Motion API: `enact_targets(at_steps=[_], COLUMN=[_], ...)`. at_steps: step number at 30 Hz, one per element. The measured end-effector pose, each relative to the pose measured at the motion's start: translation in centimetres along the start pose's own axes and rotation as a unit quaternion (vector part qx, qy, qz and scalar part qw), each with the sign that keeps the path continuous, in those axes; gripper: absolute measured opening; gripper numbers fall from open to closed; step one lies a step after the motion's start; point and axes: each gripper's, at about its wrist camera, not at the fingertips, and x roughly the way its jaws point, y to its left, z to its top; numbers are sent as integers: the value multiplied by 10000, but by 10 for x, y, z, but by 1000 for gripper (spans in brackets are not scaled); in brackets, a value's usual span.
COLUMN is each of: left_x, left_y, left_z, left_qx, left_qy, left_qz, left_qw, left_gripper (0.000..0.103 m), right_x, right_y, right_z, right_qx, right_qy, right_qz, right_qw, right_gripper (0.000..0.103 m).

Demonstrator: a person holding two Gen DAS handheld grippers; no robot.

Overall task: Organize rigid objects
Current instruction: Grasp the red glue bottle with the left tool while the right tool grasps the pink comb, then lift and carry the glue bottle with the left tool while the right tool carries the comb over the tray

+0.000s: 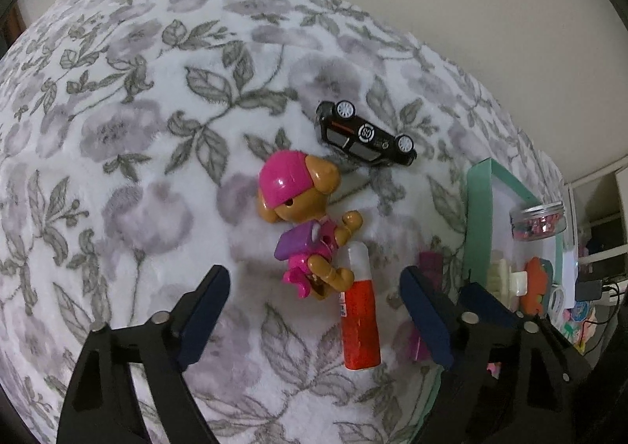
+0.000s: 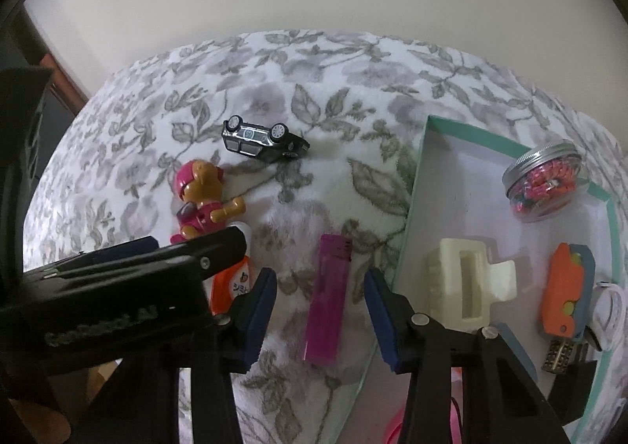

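fleecy white bedding with grey leaves and mauve blooms is carrying glossy plastic toys. left tongs are hanging apart over a pink-capped tan pup figure and an orange tube. right tongs are straddling, untouched, a translucent magenta lighter beside a mint-edged tray.

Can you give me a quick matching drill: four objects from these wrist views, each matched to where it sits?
Things:
1. toy car
2. pink lighter
3. bead jar
4. glue stick

Places:
A. in the green-rimmed box
B. lying on its side on the floral blanket
C. between the right gripper fingers
D. against the dog figure

Pairs: 1-B, 2-C, 3-A, 4-D
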Motion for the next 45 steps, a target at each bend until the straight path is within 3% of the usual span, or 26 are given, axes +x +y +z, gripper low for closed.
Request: enact_targets(at_steps=[3,8,10,12,18,21,27,36,45], left_x=[3,8,8,9,9,12,14,16,10], left_y=[0,-5,-7,-9,-13,-18,-22,-23,-23], left_z=[-2,-5,-6,-7,-10,-12,-13,-13,-15], left_qx=[-8,106,147,172,277,361,421,434,375], left_qy=[75,158,160,177,227,234,233,276,247], left_qz=[-30,-26,-47,-38,-40,16,-8,-122,-272], left_qw=[10000,9998,9998,9997,9993,9991,9988,9986,9986], left_gripper=[82,71,68,57,45,44,34,22,21], right_x=[0,6,6,6,13,13,12,14,10], right_y=[1,-1,0,0,5,5,2,6,2], right_z=[-1,-2,-3,-3,-6,-6,-7,-8,-10], right_qx=[-28,73,11,-9,-87,-113,-116,-260,-227], right_qy=[14,227,244,255,349,335,236,134,101], right_qz=[6,414,346,331,322,312,31,-57,59], right_qw=[10000,9989,9991,9991,9988,9989,9996,9996,9997], right_gripper=[50,47,44,44,44,43,27,24,23])
